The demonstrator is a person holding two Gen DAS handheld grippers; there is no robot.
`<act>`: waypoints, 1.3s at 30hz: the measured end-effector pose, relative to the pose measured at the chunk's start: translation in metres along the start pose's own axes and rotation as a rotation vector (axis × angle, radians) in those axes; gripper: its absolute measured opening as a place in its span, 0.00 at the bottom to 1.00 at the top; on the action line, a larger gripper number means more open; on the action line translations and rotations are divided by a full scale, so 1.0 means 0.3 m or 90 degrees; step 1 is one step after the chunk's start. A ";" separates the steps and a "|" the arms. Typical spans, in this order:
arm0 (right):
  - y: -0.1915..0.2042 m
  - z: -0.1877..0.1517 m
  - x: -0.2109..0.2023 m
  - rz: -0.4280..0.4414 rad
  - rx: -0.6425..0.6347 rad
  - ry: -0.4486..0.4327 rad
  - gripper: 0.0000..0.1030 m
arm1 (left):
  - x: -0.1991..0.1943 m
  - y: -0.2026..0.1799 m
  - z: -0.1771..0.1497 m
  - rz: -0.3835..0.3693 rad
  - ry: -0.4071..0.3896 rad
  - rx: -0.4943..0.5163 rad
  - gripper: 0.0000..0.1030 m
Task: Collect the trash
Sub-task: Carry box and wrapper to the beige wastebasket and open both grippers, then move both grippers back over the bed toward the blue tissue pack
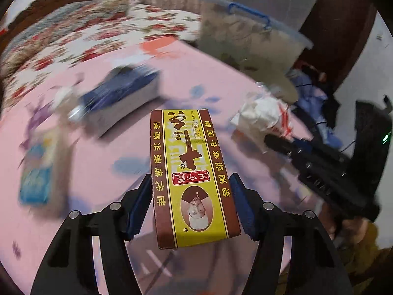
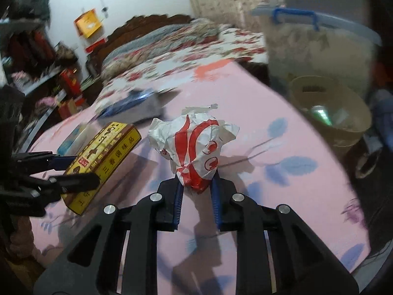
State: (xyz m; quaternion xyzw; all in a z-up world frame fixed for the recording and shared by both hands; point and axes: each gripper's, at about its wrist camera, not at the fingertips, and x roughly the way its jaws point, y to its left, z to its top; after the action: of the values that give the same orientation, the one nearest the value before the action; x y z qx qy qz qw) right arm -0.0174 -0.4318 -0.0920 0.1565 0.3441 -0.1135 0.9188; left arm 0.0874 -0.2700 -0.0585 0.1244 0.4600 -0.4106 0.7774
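The left gripper point(image 1: 192, 205) pinches a yellow-and-brown cardboard box point(image 1: 191, 172) — long axis toward twelve o'clock; the right gripper point(image 2: 196, 196) pinches a crumpled red-and-white paper wrapper point(image 2: 196, 147).

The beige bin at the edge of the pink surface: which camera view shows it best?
The right wrist view. There the beige bin shows its open mouth, its rim and some trash inside, beyond the crumpled wrapper. In the left wrist view the beige bin is blurred and only its side is visible under the clear storage box.
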 end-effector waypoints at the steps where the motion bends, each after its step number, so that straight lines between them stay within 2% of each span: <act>1: -0.030 0.011 -0.004 -0.009 0.009 -0.006 0.22 | 0.020 -0.023 0.045 -0.017 0.001 0.007 0.58; 6: -0.289 0.106 -0.047 -0.069 0.090 -0.048 0.22 | 0.141 -0.195 0.262 -0.064 -0.011 0.081 0.58; 9: -0.452 0.164 -0.043 -0.112 0.134 -0.055 0.22 | 0.253 -0.329 0.413 -0.103 -0.002 0.115 0.58; 14: -0.629 0.237 0.013 -0.171 0.161 -0.052 0.25 | 0.408 -0.508 0.602 -0.116 -0.005 0.150 0.60; 15: -0.654 0.255 0.036 -0.182 0.164 -0.050 0.28 | 0.435 -0.536 0.634 -0.113 -0.008 0.154 0.60; 16: -0.676 0.269 0.059 -0.188 0.170 -0.041 0.31 | 0.472 -0.569 0.669 -0.100 -0.010 0.165 0.71; 17: -0.690 0.276 0.068 -0.191 0.178 -0.036 0.41 | 0.501 -0.593 0.697 -0.074 -0.012 0.171 0.76; 18: -0.703 0.276 0.066 -0.188 0.196 -0.042 0.55 | 0.517 -0.601 0.711 -0.053 -0.015 0.167 0.75; 19: -0.702 0.271 0.057 -0.183 0.200 -0.052 0.60 | 0.526 -0.597 0.718 -0.047 -0.013 0.157 0.74; 20: -0.694 0.262 0.041 -0.180 0.200 -0.066 0.65 | 0.525 -0.587 0.716 -0.059 -0.008 0.145 0.74; 22: -0.665 0.236 0.010 -0.184 0.192 -0.078 0.65 | 0.503 -0.555 0.692 -0.074 -0.010 0.133 0.74; 24: -0.632 0.198 -0.019 -0.163 0.205 -0.082 0.65 | 0.466 -0.518 0.647 -0.068 -0.015 0.135 0.75; 26: -0.587 0.150 -0.043 -0.134 0.223 -0.080 0.65 | 0.420 -0.471 0.575 -0.053 -0.025 0.141 0.75; 30: -0.472 0.058 -0.078 -0.111 0.252 -0.080 0.65 | 0.352 -0.384 0.430 -0.021 -0.017 0.134 0.77; 33: -0.383 -0.007 -0.086 -0.092 0.285 -0.079 0.67 | 0.298 -0.315 0.323 0.001 -0.010 0.120 0.83; 35: -0.347 -0.034 -0.091 -0.083 0.303 -0.082 0.72 | 0.250 -0.271 0.255 0.025 -0.015 0.112 0.90; 39: -0.267 -0.075 -0.079 -0.056 0.333 -0.069 0.73 | 0.167 -0.208 0.170 0.062 -0.024 0.096 0.91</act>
State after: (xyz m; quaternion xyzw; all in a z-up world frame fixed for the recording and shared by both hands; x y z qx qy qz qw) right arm -0.0738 -0.4954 -0.1090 0.3671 0.2602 -0.2467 0.8583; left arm 0.0839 -0.3649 -0.0601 0.1970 0.4062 -0.4084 0.7934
